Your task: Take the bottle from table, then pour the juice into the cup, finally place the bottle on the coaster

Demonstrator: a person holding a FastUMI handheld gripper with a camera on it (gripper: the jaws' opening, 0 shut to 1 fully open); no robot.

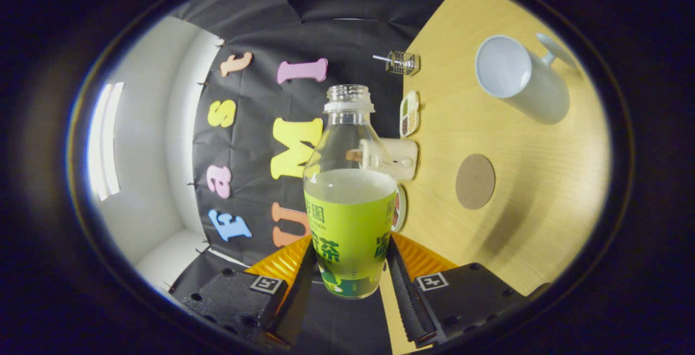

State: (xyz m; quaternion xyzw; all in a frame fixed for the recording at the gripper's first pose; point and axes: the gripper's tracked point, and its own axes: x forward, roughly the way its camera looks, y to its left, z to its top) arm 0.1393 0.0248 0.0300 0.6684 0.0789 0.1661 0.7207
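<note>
**Holding the bottle tipped over, cup not yet reached**

Gripping low on the bottle (349, 203): the gripper (350, 268) has both fingers pressed against the label's lower half, one on each side, jaws clamped on it. Cap is off; the mouth is bare.

The view is rolled, so the table (521, 192) stands up like a wall beside the bottle. I judge the bottle is lifted clear of the table and turned partway toward pouring, but no juice is near the mouth yet. Liquid level sits at the label's top edge, roughly half full.

Positions, taken from the bottle:
- cup (518, 75): well apart, off beyond the bottle's shoulder, mouth open toward the camera, handle on its far side.
- coaster (475, 181): round brown disc on the table, nearer than the cup, level with the juice line, nothing on it.
- small tray (409, 113) and a pale boxy item (399, 159): just behind the bottle's neck, at the table's edge. Cannot tell what the boxy one is.

Handling, my estimate: clear plastic, thin-walled, likely to flex under squeeze. Moderately light at half fill, but the juice will shift as it tips. The label wrap may be slick. A hold low on the body leaves the neck free for pouring; watch for rotation in the grip.
</note>
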